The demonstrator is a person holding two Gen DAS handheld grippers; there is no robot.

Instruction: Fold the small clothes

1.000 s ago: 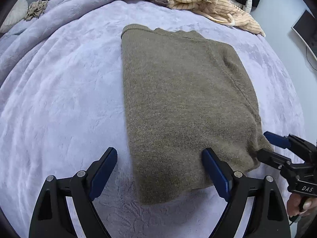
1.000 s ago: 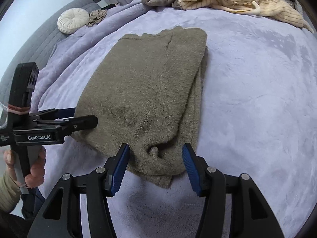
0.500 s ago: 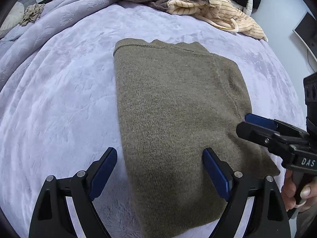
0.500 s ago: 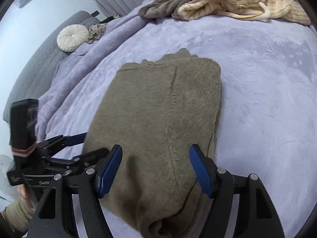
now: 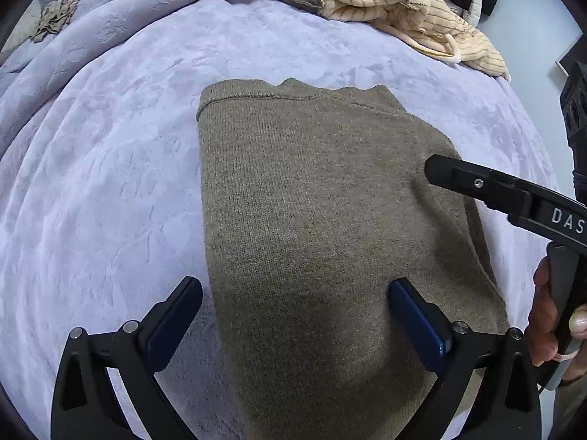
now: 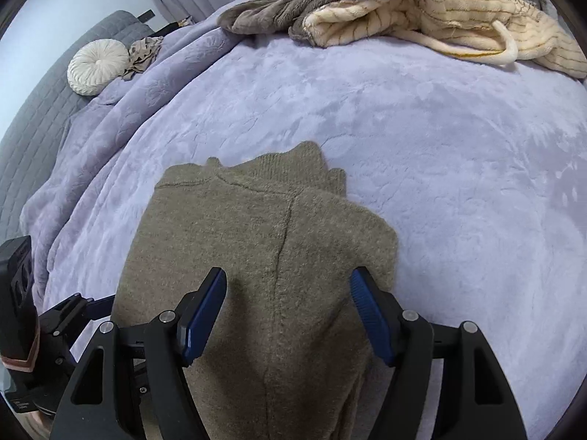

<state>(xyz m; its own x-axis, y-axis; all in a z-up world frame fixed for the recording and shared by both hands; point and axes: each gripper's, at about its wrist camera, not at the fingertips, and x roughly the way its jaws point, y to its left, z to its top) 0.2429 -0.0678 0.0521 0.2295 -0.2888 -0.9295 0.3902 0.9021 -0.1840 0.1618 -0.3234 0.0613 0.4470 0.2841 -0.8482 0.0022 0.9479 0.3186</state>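
**Two tools over a folded olive sweater on the bed**

Two hand-held tools hang above one folded garment. The olive knit sweater (image 5: 323, 220) lies flat on the lilac bedspread (image 5: 110, 190), folded into a long panel with its ribbed neckline at the far end and a seam running down its middle in the right wrist view.

The left tool (image 5: 293, 315) points steeply down over the near part of the sweater. Its jaws are opening and stand very wide; the sweater's left edge runs between them, but neither blue pad presses on the cloth. Its left finger is over bare bedspread, its right finger over the knit.

The right tool (image 6: 288, 311) is also spread apart above the sweater (image 6: 264, 256), jaws straddling the central seam, nothing gripped. In the left wrist view this tool reaches in from the right side, its dark finger above the sweater's right edge, with the person's right hand (image 5: 550, 315) wrapped around the handle.

Well beyond the sweater, at the far edge of the bed, lies a heap of clothes: a cream striped plush garment (image 6: 458, 11) touching a grey-brown fleece one (image 6: 293, 7). A round white cushion (image 6: 97, 66) sits far left beside a small crumpled beige cloth (image 6: 145, 55).
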